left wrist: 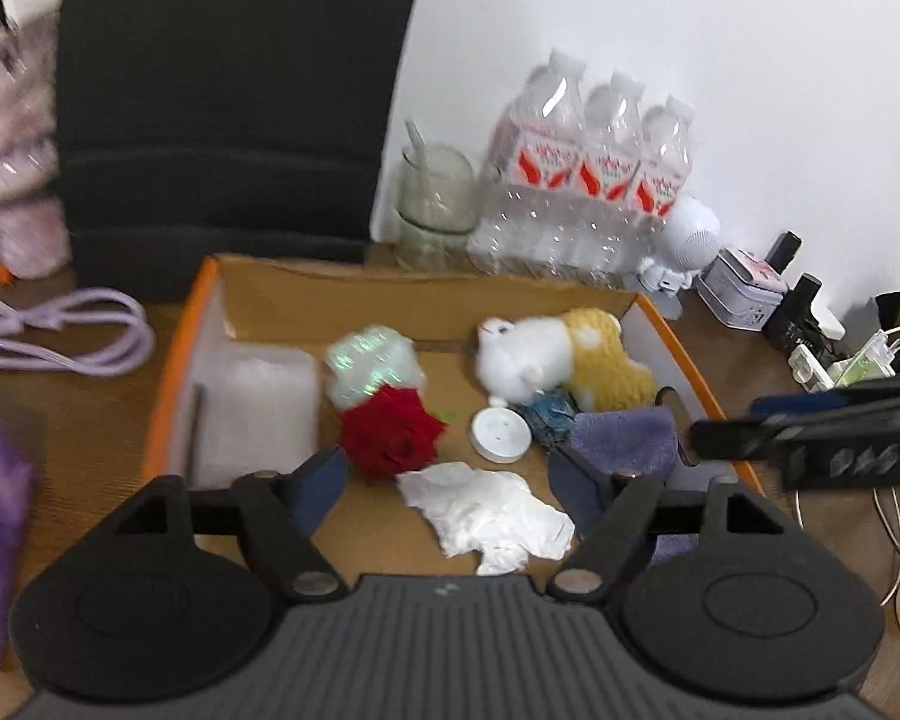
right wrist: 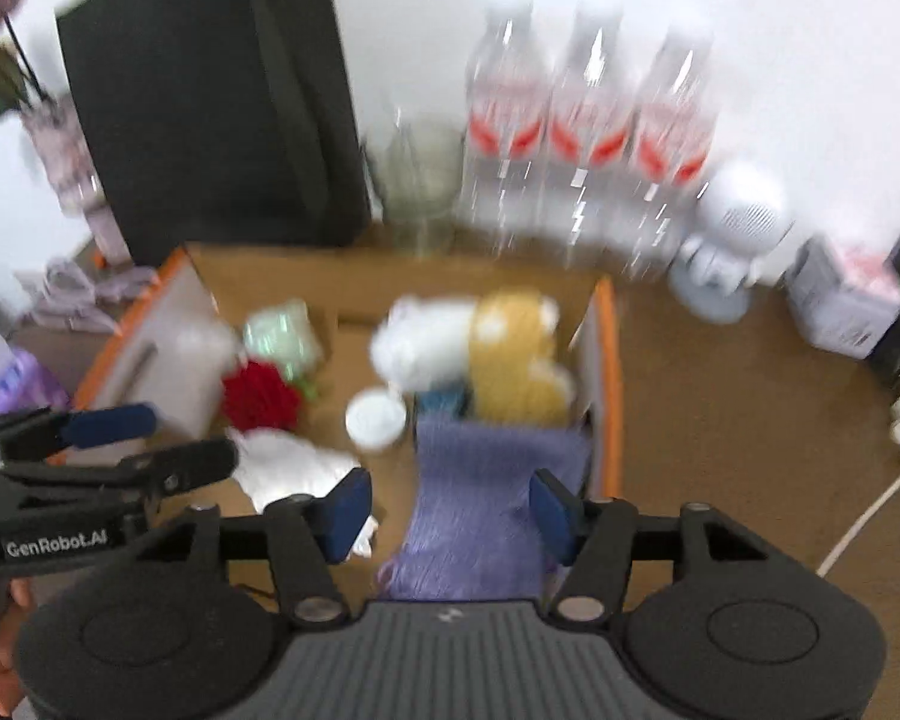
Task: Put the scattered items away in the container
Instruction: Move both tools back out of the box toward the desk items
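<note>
Left gripper [left wrist: 447, 483] is held open and empty above the orange-edged cardboard box [left wrist: 177, 354]; a crumpled white tissue [left wrist: 489, 513] lies just below its pads, a red fabric rose [left wrist: 390, 432] slightly ahead. Right gripper [right wrist: 450, 507] is likewise spread and empty over a folded purple towel [right wrist: 480, 498] inside the box. Release step judged done. Next, remaining loose items outside must be sought.
</note>
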